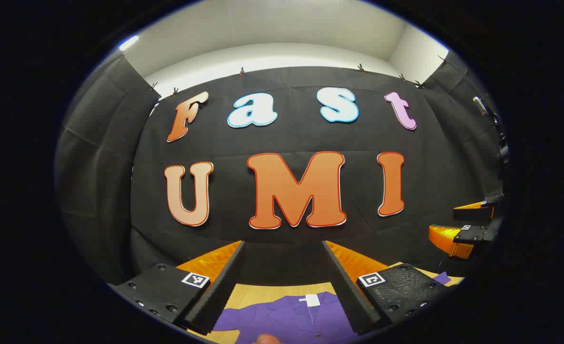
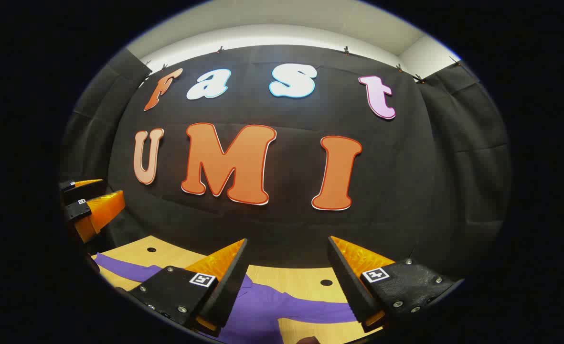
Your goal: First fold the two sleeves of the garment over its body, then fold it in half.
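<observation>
A purple garment (image 1: 286, 317) with a collar and a white neck label (image 1: 310, 300) lies flat on the wooden table (image 1: 267, 291). My left gripper (image 1: 284, 286) hovers open above its collar, nothing between its fingers. In the right gripper view the purple garment (image 2: 262, 310) spreads under my right gripper (image 2: 286, 286), which is open and holds nothing; one sleeve (image 2: 124, 268) stretches left, another sleeve (image 2: 320, 314) runs right. The right gripper (image 1: 468, 229) also shows at the right of the left gripper view, and the left gripper (image 2: 88, 205) at the left of the right gripper view.
The black cloth wall (image 1: 286, 229) stands close behind the table's far edge. The wooden table (image 2: 301, 279) has small round holes (image 2: 326, 283). A camera stand (image 1: 494, 124) stands at the far right of the booth.
</observation>
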{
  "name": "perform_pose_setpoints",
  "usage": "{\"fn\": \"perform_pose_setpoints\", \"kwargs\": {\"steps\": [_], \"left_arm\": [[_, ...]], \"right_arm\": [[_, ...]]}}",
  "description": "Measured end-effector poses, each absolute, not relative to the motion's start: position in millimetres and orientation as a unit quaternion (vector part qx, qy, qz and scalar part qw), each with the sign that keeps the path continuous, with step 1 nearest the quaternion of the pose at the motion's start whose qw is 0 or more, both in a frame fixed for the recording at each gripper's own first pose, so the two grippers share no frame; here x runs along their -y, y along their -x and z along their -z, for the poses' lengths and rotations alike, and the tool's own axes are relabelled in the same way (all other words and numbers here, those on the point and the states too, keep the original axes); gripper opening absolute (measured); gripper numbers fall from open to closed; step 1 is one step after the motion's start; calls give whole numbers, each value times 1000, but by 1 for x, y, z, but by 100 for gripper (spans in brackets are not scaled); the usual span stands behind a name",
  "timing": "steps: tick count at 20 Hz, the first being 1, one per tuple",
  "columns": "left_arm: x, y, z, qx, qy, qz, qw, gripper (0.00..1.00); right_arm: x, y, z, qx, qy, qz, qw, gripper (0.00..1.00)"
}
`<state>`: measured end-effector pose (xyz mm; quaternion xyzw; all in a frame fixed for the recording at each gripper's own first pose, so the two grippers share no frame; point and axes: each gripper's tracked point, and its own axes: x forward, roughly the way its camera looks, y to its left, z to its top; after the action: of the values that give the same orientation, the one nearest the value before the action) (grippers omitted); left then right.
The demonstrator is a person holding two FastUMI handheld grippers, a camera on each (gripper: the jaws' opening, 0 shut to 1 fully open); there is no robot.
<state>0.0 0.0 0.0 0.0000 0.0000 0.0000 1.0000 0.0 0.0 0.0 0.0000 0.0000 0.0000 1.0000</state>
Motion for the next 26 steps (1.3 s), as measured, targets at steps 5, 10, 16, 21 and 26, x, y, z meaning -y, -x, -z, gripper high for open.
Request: {"fn": "perform_pose_setpoints", "kwargs": {"steps": [5,10,16,21,26], "left_arm": [[1,0,4,-5,-3,2,1000,97],[3,0,7,-8,-8,2,1000,97],[5,1,11,-12,-16,2,1000,97],[6,5,14,-17,-28,1,999,97],[6,6,16,-22,-36,-6,999,97]], "right_arm": [[11,-1,5,-5,4,15,1000,95],[14,-2,7,-7,5,18,1000,95],[19,-5,21,-22,-8,19,1000,95],[55,-11,57,-57,-11,58,997,96],[104,-18,98,-104,3,99,990,96]]}}
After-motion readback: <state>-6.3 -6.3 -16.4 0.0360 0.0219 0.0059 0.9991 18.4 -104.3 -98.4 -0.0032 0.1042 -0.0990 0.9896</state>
